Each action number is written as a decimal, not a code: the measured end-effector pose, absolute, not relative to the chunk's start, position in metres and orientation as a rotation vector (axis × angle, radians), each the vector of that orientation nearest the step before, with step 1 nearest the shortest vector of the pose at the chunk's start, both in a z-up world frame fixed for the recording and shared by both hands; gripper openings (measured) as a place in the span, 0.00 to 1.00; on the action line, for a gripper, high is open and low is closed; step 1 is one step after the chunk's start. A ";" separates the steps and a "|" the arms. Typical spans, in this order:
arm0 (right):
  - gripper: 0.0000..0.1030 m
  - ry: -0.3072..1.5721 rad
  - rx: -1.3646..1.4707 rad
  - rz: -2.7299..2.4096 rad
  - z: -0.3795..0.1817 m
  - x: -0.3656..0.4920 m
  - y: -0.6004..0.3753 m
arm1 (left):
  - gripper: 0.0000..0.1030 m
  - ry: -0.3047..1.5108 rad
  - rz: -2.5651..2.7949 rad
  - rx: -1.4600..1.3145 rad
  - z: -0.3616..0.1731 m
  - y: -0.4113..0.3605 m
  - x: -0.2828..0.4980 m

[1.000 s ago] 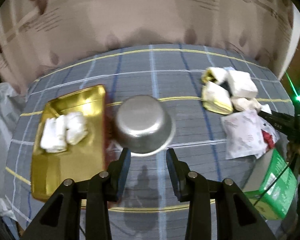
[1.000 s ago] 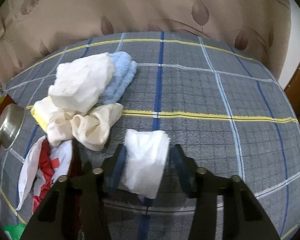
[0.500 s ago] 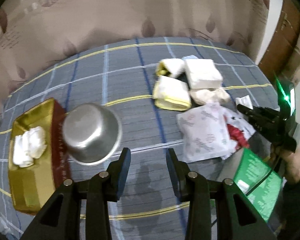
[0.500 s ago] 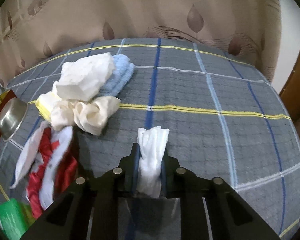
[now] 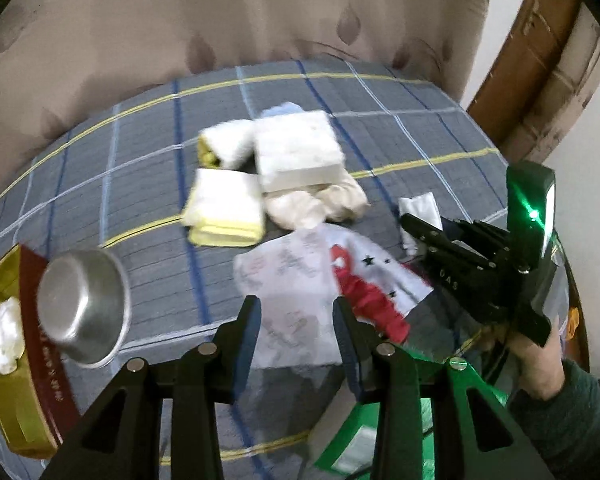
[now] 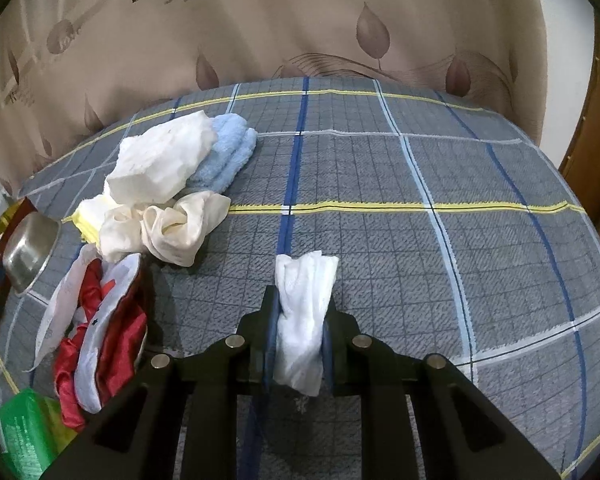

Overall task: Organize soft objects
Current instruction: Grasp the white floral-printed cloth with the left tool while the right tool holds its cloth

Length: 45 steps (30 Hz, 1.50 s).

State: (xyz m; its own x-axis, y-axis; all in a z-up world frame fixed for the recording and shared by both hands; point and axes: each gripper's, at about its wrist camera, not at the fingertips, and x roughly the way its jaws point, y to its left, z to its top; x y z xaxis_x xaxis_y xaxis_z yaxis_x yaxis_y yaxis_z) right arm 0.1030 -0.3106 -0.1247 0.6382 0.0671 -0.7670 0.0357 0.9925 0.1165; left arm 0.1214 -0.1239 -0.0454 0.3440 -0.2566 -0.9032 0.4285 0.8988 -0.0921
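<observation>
Now white cloth (image 6: 305, 312), pinched between right jaws

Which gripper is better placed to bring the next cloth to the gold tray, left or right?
Right. The right gripper is shut on the white cloth, ready to carry. The left gripper is open and holds nothing, though the gold tray lies on its side.

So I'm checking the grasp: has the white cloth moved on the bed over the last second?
Yes. The white cloth, now pinched in the right gripper, has bunched narrower and sits farther from the cream cloth.
</observation>
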 end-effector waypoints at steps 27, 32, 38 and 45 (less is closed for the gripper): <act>0.16 0.872 0.238 0.066 -0.125 0.102 -0.324 | 0.37 1.142 -0.284 0.223 -0.081 -0.109 0.147; 0.16 0.872 0.238 0.066 -0.125 0.102 -0.324 | 0.37 1.121 -0.277 0.163 -0.072 -0.092 0.153; 0.16 0.872 0.234 0.064 -0.126 0.102 -0.324 | 0.37 1.152 -0.265 0.146 -0.081 -0.085 0.161; 0.16 0.872 0.233 0.064 -0.126 0.103 -0.323 | 0.15 1.156 -0.275 0.131 -0.087 -0.078 0.164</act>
State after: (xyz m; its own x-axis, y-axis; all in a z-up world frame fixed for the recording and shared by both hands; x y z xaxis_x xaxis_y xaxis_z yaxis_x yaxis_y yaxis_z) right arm 0.1025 -0.3233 -0.1256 0.6430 0.1502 -0.7510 0.0397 0.9727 0.2285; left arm 0.1641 -0.0781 -0.0871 0.3742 -0.1467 -0.9157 0.2806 0.9590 -0.0389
